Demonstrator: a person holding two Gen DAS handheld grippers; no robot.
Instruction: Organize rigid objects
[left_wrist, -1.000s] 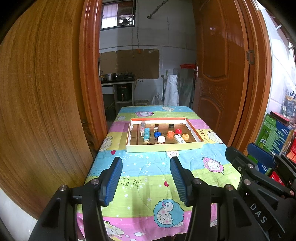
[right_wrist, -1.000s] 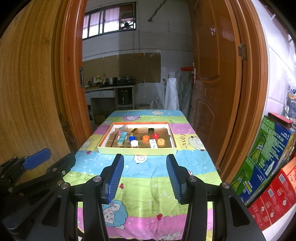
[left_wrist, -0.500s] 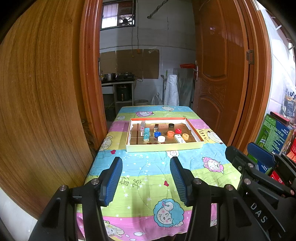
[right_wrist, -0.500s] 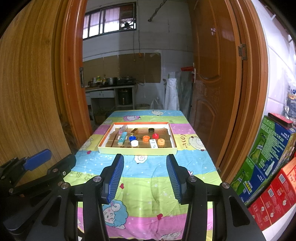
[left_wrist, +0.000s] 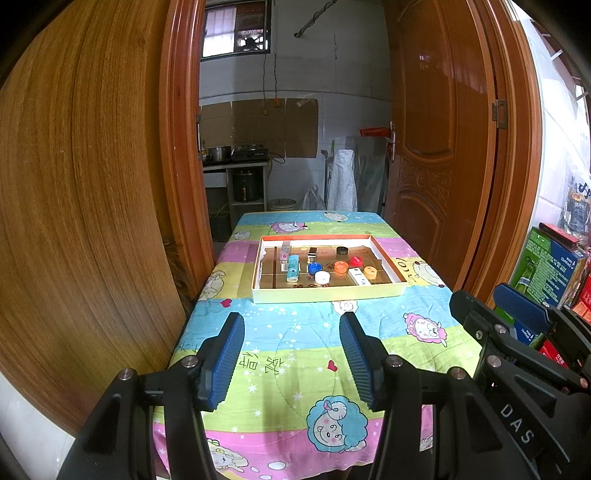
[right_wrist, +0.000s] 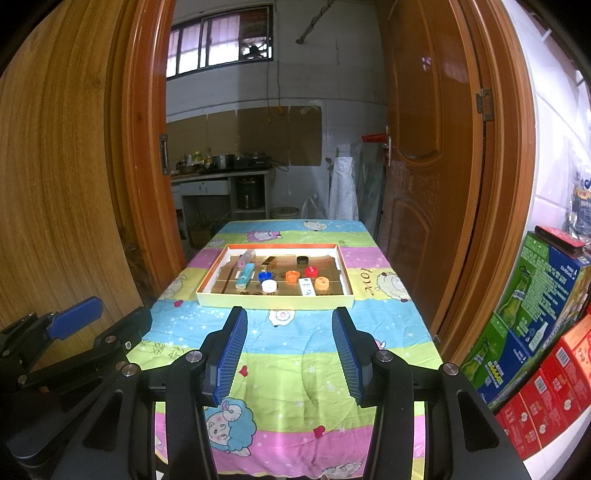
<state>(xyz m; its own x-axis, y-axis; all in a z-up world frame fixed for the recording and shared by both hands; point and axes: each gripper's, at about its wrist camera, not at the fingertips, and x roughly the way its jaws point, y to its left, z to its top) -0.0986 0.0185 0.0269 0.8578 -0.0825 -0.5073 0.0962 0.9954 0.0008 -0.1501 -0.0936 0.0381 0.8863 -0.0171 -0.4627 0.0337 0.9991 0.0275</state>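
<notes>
Both grippers over the near table edge
Left gripper (left_wrist: 291, 328) and right gripper (right_wrist: 288, 325) gape wide, empty, well short of the tray (left_wrist: 325, 293)

The tablecloth (left_wrist: 280, 354) has stripes of blue, green, pink and yellow, with cartoon sheep, stars and small red hearts. The tray (right_wrist: 273, 300) has a cream outside wall, an orange rim and a brown floor. Inside are a white cap (right_wrist: 269, 285), a blue cap (right_wrist: 264, 276), an orange cap (right_wrist: 292, 276), a red cap (right_wrist: 311, 271), a black cap (right_wrist: 302, 260) and a turquoise box (right_wrist: 245, 276). The finger pads (right_wrist: 232, 354) are blue with ribs.
</notes>
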